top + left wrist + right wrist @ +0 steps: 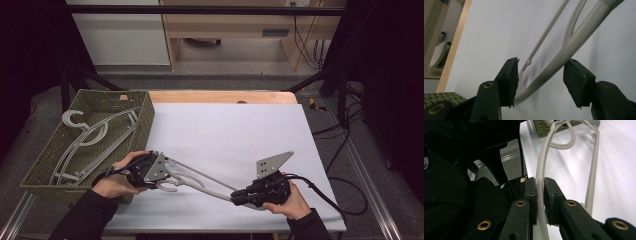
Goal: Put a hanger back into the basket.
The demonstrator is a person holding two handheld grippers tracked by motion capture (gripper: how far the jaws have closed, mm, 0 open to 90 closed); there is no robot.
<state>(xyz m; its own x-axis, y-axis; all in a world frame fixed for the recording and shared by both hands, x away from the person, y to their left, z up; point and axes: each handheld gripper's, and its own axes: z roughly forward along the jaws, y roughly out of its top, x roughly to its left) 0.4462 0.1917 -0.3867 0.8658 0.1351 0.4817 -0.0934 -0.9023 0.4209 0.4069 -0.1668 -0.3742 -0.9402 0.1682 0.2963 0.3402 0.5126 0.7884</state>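
The right tongs [235, 197] were clamped on one arm of a grey hanger [200, 181] at the near tabletop [240, 130]. The left tongs [167, 172] straddled its other end, jaws apart, not gripping. Next, probably, the left must close before carrying it toward the basket [145, 117] at left.

Bright even overhead light on the white tabletop [240, 135], dark underexposed surroundings at both side edges of the high view, soft shadow beneath the hanger [200, 180], near jaws blurred in both gripper views, mild glare on the hanger's arm, slight low-resolution softness throughout
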